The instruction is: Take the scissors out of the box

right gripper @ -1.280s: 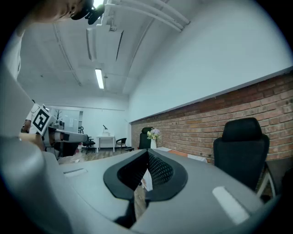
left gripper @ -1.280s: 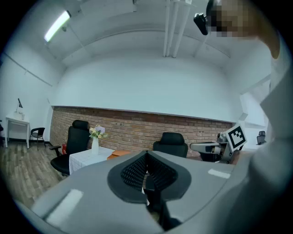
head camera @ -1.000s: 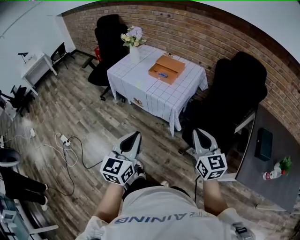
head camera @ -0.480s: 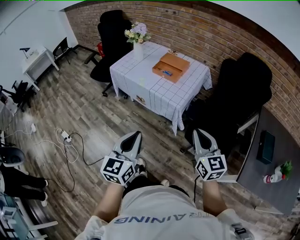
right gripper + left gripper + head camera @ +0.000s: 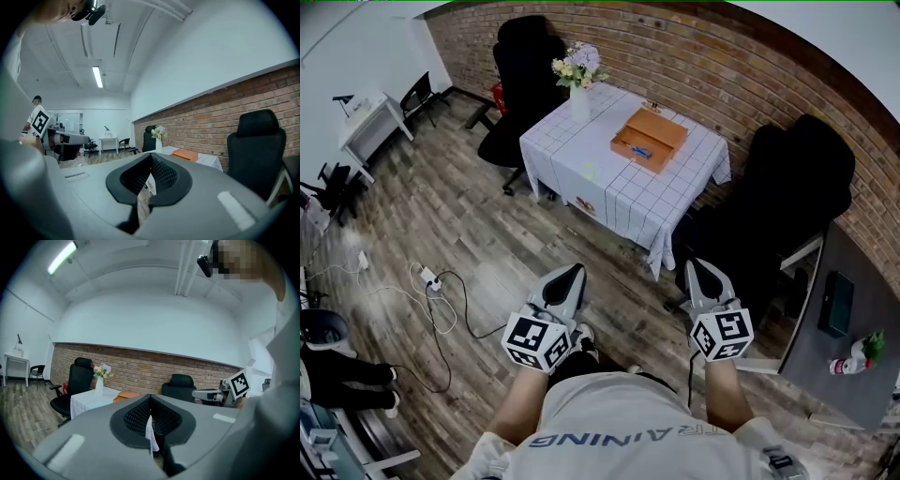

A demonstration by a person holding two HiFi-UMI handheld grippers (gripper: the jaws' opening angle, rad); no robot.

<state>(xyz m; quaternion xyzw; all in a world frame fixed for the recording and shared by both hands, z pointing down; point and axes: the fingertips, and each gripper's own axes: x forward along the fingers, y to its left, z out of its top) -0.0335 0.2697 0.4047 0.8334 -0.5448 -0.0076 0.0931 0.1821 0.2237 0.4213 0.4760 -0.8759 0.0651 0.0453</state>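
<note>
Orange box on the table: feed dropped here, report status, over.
Left gripper, right gripper shut, empty. Orange wooden box open on white checked table, out of reach ahead. Black office chair beside the route.

The right gripper (image 5: 151, 156) has its jaws closed together with nothing between them. Beyond their tips, slightly right, an orange box (image 5: 186, 154) lies on a white-clothed table (image 5: 209, 161). A black chair (image 5: 257, 140) stands farther right.
</note>
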